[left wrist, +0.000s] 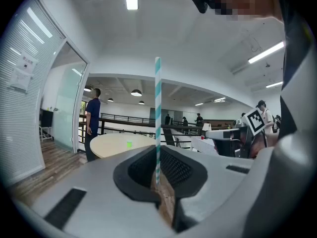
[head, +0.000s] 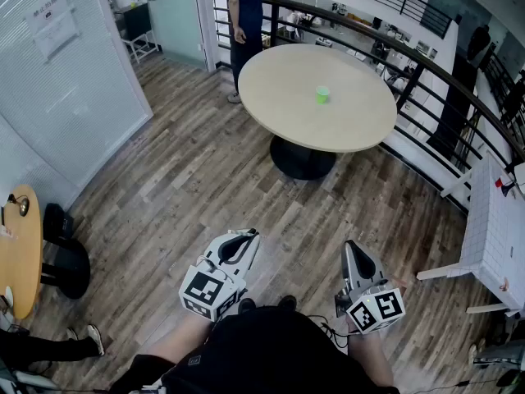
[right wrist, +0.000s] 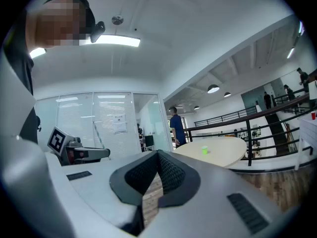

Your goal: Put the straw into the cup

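At seven o'clock in the head view, left claw (head: 246, 235) pinched on the straw (left wrist: 157, 113), held upright; pickup done. Toward twelve o'clock, well apart, cup (head: 322, 94) on the worktop (head: 279, 80); carry and insertion left. At five o'clock, right claw (head: 351, 249) narrow, empty. Thin teal-and-white striped tube; small green cup; round, smooth, pale top.

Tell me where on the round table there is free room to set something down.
Nearly the whole round table is bare; only the green cup stands on it, near the middle. Free patches ring the cup: left toward the standing person, and the near edge. The railing crowds the far right side.
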